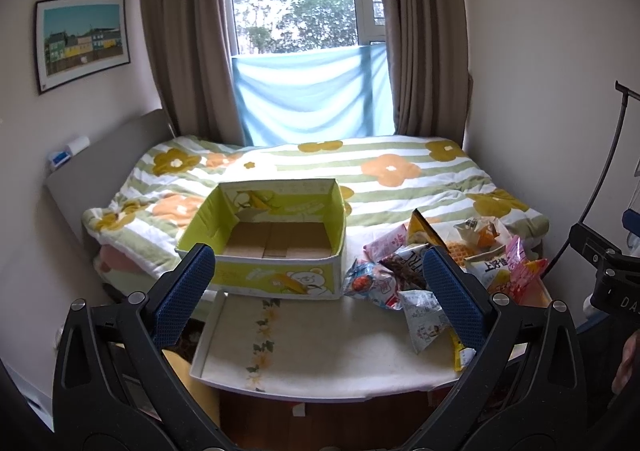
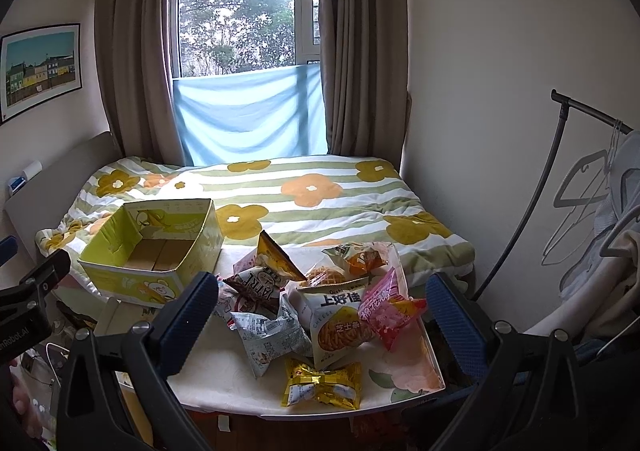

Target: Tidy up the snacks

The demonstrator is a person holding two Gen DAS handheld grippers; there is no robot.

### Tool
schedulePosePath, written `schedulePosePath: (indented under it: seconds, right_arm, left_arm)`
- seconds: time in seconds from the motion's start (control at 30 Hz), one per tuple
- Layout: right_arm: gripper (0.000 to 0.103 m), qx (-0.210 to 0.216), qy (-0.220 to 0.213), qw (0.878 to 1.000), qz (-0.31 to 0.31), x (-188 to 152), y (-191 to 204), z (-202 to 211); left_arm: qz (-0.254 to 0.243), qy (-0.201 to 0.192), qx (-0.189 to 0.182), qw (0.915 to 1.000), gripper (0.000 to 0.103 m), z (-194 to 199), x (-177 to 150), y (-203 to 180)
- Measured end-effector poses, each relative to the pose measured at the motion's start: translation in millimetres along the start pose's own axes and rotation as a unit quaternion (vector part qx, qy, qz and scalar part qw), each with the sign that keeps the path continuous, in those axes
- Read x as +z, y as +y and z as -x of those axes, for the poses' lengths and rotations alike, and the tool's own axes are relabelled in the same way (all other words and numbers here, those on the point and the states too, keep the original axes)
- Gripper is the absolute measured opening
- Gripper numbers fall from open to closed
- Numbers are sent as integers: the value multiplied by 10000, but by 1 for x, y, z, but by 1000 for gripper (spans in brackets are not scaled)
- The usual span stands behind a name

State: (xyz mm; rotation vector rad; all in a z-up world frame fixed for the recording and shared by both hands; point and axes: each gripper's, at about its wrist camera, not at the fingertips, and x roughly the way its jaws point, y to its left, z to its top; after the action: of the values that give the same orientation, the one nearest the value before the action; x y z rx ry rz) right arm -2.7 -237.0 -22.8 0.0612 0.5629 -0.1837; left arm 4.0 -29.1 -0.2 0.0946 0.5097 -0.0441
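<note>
An empty yellow-green cardboard box (image 1: pixel 264 235) (image 2: pixel 156 251) with a bear print sits at the far left of the white flowered tabletop (image 1: pixel 320 347) (image 2: pixel 216 367). A heap of snack packets (image 1: pixel 448 267) (image 2: pixel 320 291) lies to its right: a cheese-snack bag (image 2: pixel 340 323), a pink packet (image 2: pixel 388 307), a brown packet (image 2: pixel 256 291), a pale blue-grey packet (image 2: pixel 272 335) and a gold-wrapped packet (image 2: pixel 322 383) nearest the front edge. My left gripper (image 1: pixel 320 287) hangs open in front of the box. My right gripper (image 2: pixel 324 315) hangs open over the heap. Neither holds anything.
Behind the table lies a bed with a green-striped flowered quilt (image 1: pixel 360 171) (image 2: pixel 320 187), with window curtains beyond. A clothes rack with hangers (image 2: pixel 592 179) stands at the right. The other gripper's body shows at the right edge (image 1: pixel 604 271) and at the left edge (image 2: pixel 28 299).
</note>
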Motion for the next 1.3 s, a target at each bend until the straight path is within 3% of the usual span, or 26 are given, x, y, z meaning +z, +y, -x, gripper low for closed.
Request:
schedulePosePath:
  seconds: [0.27, 0.5, 0.63, 0.8, 1.1, 1.3]
  right_arm:
    - [103, 54, 162, 9999, 3, -4, -18, -12]
    - [103, 448, 547, 9975, 67, -18, -44, -39]
    - [103, 748, 864, 9934, -58, -28, -59, -65]
    - [103, 879, 1236, 9882, -223, -38, -69, -101]
    - [103, 712, 1858, 9795, -328, -62, -65, -170]
    - [103, 644, 2133, 9741, -397, -70, -59, -210]
  left_arm:
    - [72, 124, -189, 9997, 103, -12, -3, -22]
    - [10, 373, -276, 9989, 103, -41, -8, -56]
    - [-260, 707, -299, 9967, 103, -71, -10, -76]
    - [-458, 1198, -494, 9905, 103, -125, -14, -95]
    - [-1002, 1735, -803, 9764, 103, -224, -21, -129]
    - [-1501, 2193, -988, 9590, 101, -280, -34, -153]
